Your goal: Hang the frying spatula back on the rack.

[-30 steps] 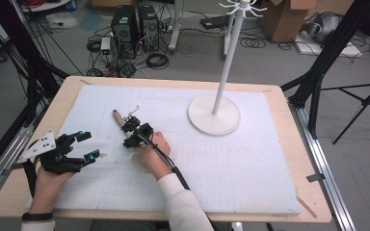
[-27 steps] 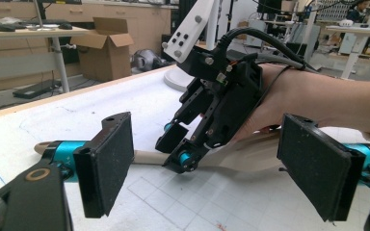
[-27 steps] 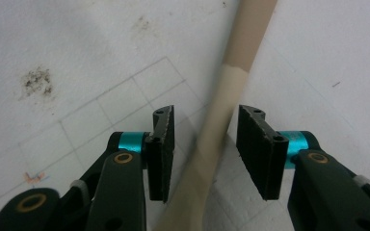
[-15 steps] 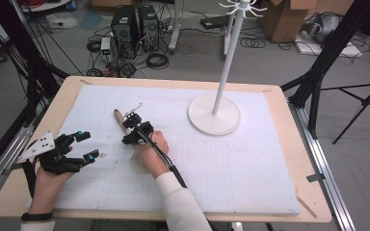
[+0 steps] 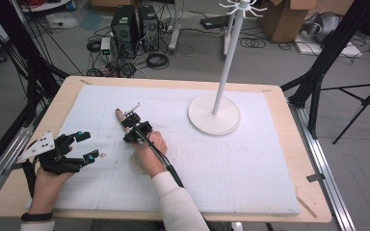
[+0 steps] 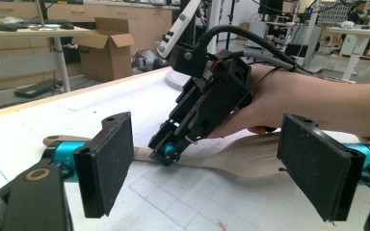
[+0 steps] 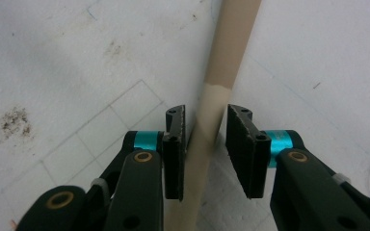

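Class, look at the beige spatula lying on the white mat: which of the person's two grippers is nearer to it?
The right. The right gripper straddles the spatula handle, its jaws having just been closing, with a gap still at one pad. The left gripper rests apart from it, near the mat's left edge, jaws open.

Even, diffuse overhead light fills the high view; the white mat reads bright without glare, and the stand base throws only a faint soft shadow toward 5 o'clock. The floor toward 12 o'clock sits dimmer. Detail there is soft and slightly blocky.

In the left gripper view, the near black pads toward 6 o'clock are a little soft, the background benches toward 12 o'clock hazy, and straight lines bow near the edges.

The right gripper view is bright and flat; the beige handle blurs toward 6 o'clock, where it casts a small grey shadow toward 3 o'clock.
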The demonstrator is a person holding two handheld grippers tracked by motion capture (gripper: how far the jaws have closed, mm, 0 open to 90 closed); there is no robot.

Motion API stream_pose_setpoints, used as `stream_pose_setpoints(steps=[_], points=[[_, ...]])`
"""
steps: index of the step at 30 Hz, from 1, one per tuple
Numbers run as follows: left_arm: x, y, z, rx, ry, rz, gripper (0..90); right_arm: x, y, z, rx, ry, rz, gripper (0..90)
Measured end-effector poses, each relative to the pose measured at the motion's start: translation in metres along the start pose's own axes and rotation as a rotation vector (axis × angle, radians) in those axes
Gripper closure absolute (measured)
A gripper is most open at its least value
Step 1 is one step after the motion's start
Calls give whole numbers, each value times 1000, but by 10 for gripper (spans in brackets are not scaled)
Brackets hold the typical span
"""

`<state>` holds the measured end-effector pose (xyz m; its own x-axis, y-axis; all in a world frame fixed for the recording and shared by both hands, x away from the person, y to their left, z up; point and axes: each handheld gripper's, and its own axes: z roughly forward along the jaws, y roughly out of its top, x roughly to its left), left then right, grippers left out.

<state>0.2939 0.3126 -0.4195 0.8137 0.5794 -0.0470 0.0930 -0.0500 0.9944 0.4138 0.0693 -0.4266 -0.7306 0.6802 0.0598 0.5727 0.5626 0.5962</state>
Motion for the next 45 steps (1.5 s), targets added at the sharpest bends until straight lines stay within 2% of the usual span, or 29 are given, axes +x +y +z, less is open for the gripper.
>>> stream_pose_setpoints(steps=[3, 7, 9, 10, 12, 14, 18, 19, 20, 22, 25, 33, 34, 37, 39, 45], points=[[0, 0, 0, 0, 0, 0, 208, 1, 0, -1, 9, 4, 6, 705], [-1, 0, 1, 2, -1, 1, 208, 4, 0, 0, 9, -3, -22, 647], [-1, 0, 1, 4, 0, 0, 208, 7, 1, 0, 15, -28, -51, 660], [-1, 0, 1, 4, 0, 1, 208, 7, 1, 0, 14, -42, -53, 707], [-1, 0, 1, 3, 0, 1, 208, 7, 1, 0, 11, -38, -46, 714], [-1, 0, 1, 3, 0, 0, 208, 8, 1, 0, 11, -43, -64, 721], [0, 0, -1, 0, 1, -1, 208, 9, 2, -1, 9, -32, -61, 748], [0, 1, -1, 0, 3, 1, 208, 10, 2, -2, 8, -14, -81, 771], [0, 1, -2, -2, 4, -1, 208, 10, 2, -2, 8, -14, -81, 771], [0, 1, -3, -6, 6, -2, 208, 13, 2, -2, 19, -10, -111, 773], [0, 1, -4, -7, 7, 1, 208, 10, 1, -3, 16, 13, -105, 773], [0, 1, -5, -16, 9, -6, 209, 1, -3, -16, -39, 63, -116, 774], [0, 1, -5, -17, 7, -6, 208, -1, -4, -21, -67, 79, -116, 775], [-1, 1, -4, -21, 6, -12, 209, -3, -6, -29, -96, 100, -125, 775], [-1, 1, -3, -21, 5, -11, 209, -4, -6, -31, -96, 108, -125, 775], [-2, 1, -2, -25, 1, -13, 209, -5, -10, -53, -167, 135, -160, 775]])
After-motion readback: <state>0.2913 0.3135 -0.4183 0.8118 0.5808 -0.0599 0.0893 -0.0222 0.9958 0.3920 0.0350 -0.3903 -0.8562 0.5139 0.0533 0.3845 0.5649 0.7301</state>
